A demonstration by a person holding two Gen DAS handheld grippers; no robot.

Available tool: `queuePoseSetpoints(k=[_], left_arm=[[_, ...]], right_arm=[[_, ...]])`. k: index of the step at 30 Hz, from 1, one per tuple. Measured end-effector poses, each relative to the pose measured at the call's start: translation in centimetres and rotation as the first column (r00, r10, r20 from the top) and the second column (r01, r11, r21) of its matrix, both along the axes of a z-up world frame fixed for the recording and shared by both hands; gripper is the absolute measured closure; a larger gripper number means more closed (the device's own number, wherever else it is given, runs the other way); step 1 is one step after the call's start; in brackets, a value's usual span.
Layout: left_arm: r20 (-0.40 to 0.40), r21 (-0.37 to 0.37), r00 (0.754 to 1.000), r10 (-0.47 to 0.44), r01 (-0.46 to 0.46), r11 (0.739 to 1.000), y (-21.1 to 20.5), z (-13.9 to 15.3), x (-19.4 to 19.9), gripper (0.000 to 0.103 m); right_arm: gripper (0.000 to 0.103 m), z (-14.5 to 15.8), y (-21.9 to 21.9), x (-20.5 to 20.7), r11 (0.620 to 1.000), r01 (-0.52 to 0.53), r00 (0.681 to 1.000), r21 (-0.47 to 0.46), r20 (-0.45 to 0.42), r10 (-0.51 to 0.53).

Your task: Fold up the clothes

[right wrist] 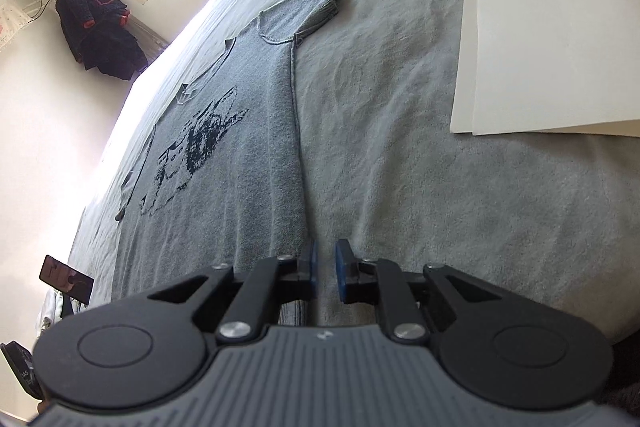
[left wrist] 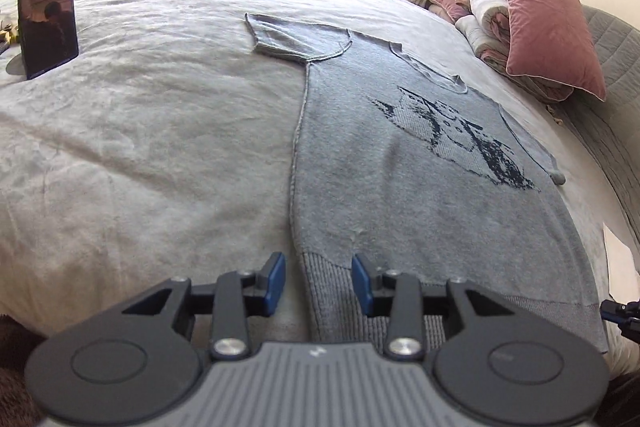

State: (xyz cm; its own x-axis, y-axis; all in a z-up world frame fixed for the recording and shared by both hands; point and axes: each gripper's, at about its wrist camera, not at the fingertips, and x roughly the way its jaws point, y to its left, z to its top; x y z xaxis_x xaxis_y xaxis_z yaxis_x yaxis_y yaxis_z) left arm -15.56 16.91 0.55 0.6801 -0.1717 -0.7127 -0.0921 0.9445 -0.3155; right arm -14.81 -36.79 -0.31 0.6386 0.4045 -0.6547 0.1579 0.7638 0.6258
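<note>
A grey knit sweater lies spread flat on the bed, its long axis running away from both parted, empty tools: left hand-held gripper at one hem corner, right hand-held gripper at the other.

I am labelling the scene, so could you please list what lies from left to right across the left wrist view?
Phone standing upright → bare grey bedspread → grey knit sweater laid flat → pink pillow on folded bedding.
</note>
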Motion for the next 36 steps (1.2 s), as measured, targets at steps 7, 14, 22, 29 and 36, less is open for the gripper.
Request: queuePoseSetpoints(k=[7, 14, 22, 29, 36], left_arm=[[0.0, 0.002, 1.0, 0.002, -0.002, 1.0, 0.1, -0.3, 0.0, 0.066], [0.008, -0.005, 1.0, -0.007, 0.007, 1.0, 0.4, -0.7, -0.1, 0.066], [0.013, -0.006, 1.0, -0.007, 0.007, 1.0, 0.1, -1.0, -0.2, 0.064], [0.028, 0.03, 1.0, -0.011, 0.01, 0.999, -0.7, -1.3, -0.3, 0.098], [0.02, 0.09, 1.0, 0.004, -0.006, 0.996, -1.1, -0.6, -0.5, 0.099]], right_arm=[[0.088, -0.4, 0.0, 1.7, 0.999, 0.011, 1.0, 0.041, 0.018, -0.012], [0.087, -2.1, -0.9, 2.0, 0.987, 0.03, 0.999, 0.159, 0.018, -0.034], [0.078, -2.3, -1.2, 1.4, 0.979, 0.034, 0.999, 0.2, 0.029, -0.041], [0.1, -0.9, 1.8, 1.4, 0.999, -0.007, 0.999, -0.035, 0.039, 0.008], [0.1, 2.2, 2.2, -0.1, 0.982, 0.014, 0.999, -0.19, 0.054, -0.003]])
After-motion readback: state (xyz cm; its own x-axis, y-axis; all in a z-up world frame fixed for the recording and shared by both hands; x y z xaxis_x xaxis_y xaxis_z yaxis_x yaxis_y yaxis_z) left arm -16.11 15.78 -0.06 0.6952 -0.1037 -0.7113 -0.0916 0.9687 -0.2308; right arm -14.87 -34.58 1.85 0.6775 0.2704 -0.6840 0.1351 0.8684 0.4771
